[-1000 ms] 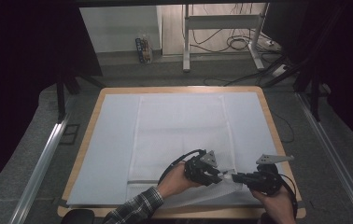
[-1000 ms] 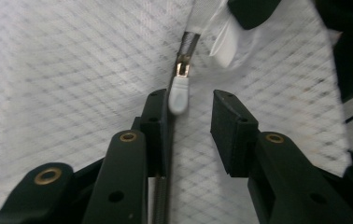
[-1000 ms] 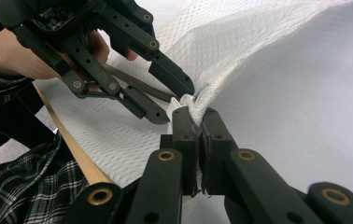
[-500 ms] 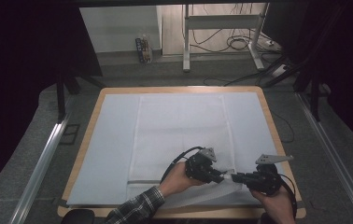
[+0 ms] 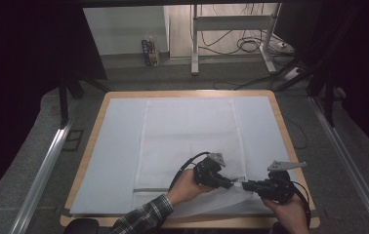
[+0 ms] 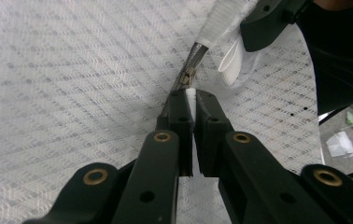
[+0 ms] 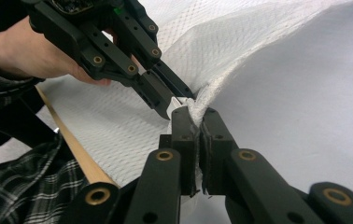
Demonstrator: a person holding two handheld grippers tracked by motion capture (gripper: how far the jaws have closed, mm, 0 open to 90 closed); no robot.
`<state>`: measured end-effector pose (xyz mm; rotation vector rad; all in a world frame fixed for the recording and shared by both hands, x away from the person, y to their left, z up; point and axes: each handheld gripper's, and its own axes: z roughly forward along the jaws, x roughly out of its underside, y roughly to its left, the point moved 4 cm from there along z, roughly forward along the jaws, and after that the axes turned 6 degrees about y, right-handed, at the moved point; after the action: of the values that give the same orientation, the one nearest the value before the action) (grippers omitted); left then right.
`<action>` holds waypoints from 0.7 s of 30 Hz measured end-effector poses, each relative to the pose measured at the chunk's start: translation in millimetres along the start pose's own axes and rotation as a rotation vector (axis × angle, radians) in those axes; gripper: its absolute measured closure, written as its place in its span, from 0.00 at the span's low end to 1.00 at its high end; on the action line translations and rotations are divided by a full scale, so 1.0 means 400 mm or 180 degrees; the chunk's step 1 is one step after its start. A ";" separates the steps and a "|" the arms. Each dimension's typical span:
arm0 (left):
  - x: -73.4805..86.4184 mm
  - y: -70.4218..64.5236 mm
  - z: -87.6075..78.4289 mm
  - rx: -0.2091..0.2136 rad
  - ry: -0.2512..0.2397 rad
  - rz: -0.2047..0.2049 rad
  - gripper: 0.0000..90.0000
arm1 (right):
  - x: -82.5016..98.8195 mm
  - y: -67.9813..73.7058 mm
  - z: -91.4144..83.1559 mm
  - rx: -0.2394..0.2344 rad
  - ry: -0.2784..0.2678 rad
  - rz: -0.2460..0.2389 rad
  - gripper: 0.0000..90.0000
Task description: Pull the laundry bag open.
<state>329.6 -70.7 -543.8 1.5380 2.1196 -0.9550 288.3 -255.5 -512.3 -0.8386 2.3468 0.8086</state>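
Left gripper (image 5: 229, 184): jaws pressed together on a white zipper pull (image 6: 191, 95) at the mesh bag's (image 5: 192, 141) near edge.
Right gripper (image 5: 245, 185): jaws pinched on bunched bag fabric (image 7: 201, 105), just beside the left tips.
Open room: bare white sheet (image 5: 112, 146) is seen beyond and left of both tools.
Change: grippers are hardly moved since earlier.
Surface: wooden-edged table (image 5: 102, 109); dark room, cables behind.
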 end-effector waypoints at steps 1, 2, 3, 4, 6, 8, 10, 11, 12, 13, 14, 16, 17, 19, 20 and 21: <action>-0.001 -0.001 0.000 -0.0010 0.0000 0.0018 0.96 | -0.001 -0.001 0.000 -0.0016 -0.0014 0.0018 0.90; -0.002 -0.003 0.000 -0.0024 0.0000 0.0034 0.96 | -0.003 -0.002 0.001 -0.0037 -0.0011 0.0031 0.87; -0.002 -0.004 0.000 -0.0033 0.0001 0.0044 0.96 | -0.005 -0.003 0.003 -0.0031 -0.0007 0.0046 0.83; -0.003 -0.005 0.000 -0.0059 0.0013 0.0058 0.96 | -0.007 -0.004 0.005 -0.0035 -0.0007 0.0058 0.82; -0.003 -0.006 -0.001 -0.0063 0.0021 0.0078 0.96 | -0.012 -0.007 0.009 -0.0054 -0.0007 0.0082 0.78; -0.004 -0.008 0.000 -0.0077 0.0032 0.0099 0.96 | -0.018 -0.011 0.012 -0.0020 0.0004 0.0107 0.76; -0.005 -0.009 0.001 -0.0088 0.0043 0.0114 0.96 | -0.024 -0.017 0.015 -0.0010 0.0001 0.0135 0.77; -0.005 -0.009 0.001 -0.0095 0.0039 0.0117 0.96 | -0.027 -0.021 0.016 -0.0004 0.0015 0.0162 0.81; -0.005 -0.008 0.000 -0.0109 0.0032 0.0120 0.96 | -0.030 -0.024 0.016 0.0001 0.0024 0.0170 0.87; -0.005 -0.008 -0.001 -0.0114 0.0024 0.0114 0.96 | -0.031 -0.026 0.017 0.0004 0.0046 0.0173 0.91; -0.005 -0.007 -0.001 -0.0115 0.0018 0.0115 0.96 | -0.031 -0.027 0.017 0.0014 0.0073 0.0169 0.93; -0.004 -0.006 -0.001 -0.0112 0.0018 0.0119 0.96 | -0.030 -0.028 0.017 0.0000 0.0100 0.0193 0.94; -0.003 -0.006 -0.001 -0.0106 0.0014 0.0119 0.96 | -0.030 -0.027 0.017 -0.0029 0.0101 0.0219 0.95; -0.004 -0.006 -0.003 -0.0097 -0.0023 0.0112 0.96 | -0.030 -0.028 0.015 -0.0043 0.0096 0.0244 0.95; -0.004 -0.006 -0.004 -0.0087 -0.0038 0.0111 0.96 | -0.031 -0.028 0.013 -0.0051 0.0080 0.0261 0.95; -0.004 -0.006 -0.006 -0.0077 -0.0047 0.0106 0.96 | -0.032 -0.028 0.012 -0.0062 0.0070 0.0268 0.95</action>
<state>328.1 -70.5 -540.1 1.5450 2.0813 -0.9232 305.9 -254.6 -511.6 -0.7647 2.4110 0.8621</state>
